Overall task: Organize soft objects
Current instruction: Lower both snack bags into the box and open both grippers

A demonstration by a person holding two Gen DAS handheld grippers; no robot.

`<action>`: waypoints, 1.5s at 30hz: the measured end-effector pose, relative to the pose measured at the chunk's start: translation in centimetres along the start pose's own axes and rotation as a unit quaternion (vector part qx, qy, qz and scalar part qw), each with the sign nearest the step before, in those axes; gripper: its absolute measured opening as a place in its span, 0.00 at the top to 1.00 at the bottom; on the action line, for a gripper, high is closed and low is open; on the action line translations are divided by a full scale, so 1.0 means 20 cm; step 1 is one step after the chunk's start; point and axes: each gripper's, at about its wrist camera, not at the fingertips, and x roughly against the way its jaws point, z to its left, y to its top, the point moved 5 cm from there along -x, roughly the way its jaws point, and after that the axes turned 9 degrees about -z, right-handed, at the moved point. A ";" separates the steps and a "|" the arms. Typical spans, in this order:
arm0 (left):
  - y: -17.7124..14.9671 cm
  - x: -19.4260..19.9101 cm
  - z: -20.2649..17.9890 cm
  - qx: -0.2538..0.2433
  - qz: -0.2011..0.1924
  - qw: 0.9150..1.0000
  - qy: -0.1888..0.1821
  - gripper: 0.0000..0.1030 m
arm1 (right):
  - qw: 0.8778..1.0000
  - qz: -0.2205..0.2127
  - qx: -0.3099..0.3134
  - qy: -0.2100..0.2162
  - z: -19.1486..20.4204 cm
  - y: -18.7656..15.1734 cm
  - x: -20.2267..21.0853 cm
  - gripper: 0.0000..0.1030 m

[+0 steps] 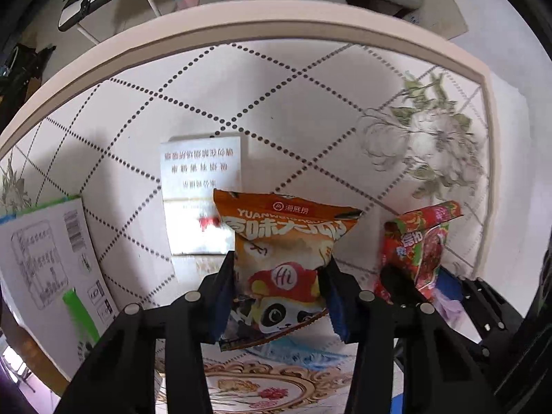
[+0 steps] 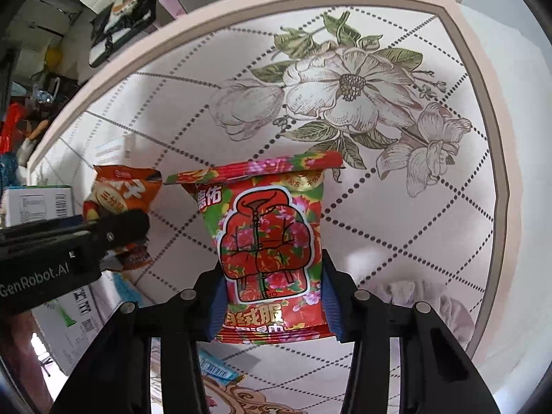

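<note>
My left gripper [image 1: 281, 276] is shut on an orange snack packet [image 1: 283, 241] with a panda print, held above the white quilted floral cloth [image 1: 138, 120]. My right gripper [image 2: 272, 276] is shut on a red floral packet [image 2: 265, 227] with a jacket drawing, held upright over the same cloth [image 2: 396, 207]. The red packet also shows at the right in the left wrist view [image 1: 421, 241]. The orange packet [image 2: 120, 193] and the left gripper show at the left in the right wrist view.
A white printed sheet [image 1: 200, 189] lies on the cloth ahead. A white cardboard box [image 1: 48, 258] stands at the left. A pale fluffy item [image 2: 431, 307] lies at the lower right. A pink rim [image 1: 207, 31] borders the cloth; clutter lies beyond.
</note>
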 end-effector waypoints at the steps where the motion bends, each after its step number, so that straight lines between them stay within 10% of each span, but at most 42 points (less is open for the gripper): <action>1: -0.02 0.03 0.00 0.001 -0.006 1.000 -0.008 0.58 | 1.000 -0.005 -0.004 0.007 0.00 -0.01 0.04 0.53; 13: -0.28 0.64 0.11 0.006 -0.110 0.990 -0.084 0.58 | 0.996 -0.070 0.012 0.062 0.33 -0.25 0.60 0.53; 25: -0.53 1.14 0.96 0.050 -0.177 0.981 -0.061 0.58 | 0.988 -0.077 0.051 0.126 1.35 -0.64 0.79 0.53; 35: -0.53 1.09 1.69 0.098 -0.157 0.983 -0.002 0.58 | 0.990 -0.044 0.077 0.107 2.01 -0.80 0.58 0.53; 45: -0.37 0.72 1.85 0.063 -0.096 0.993 0.039 0.58 | 0.996 0.007 0.073 0.046 2.18 -0.84 0.16 0.53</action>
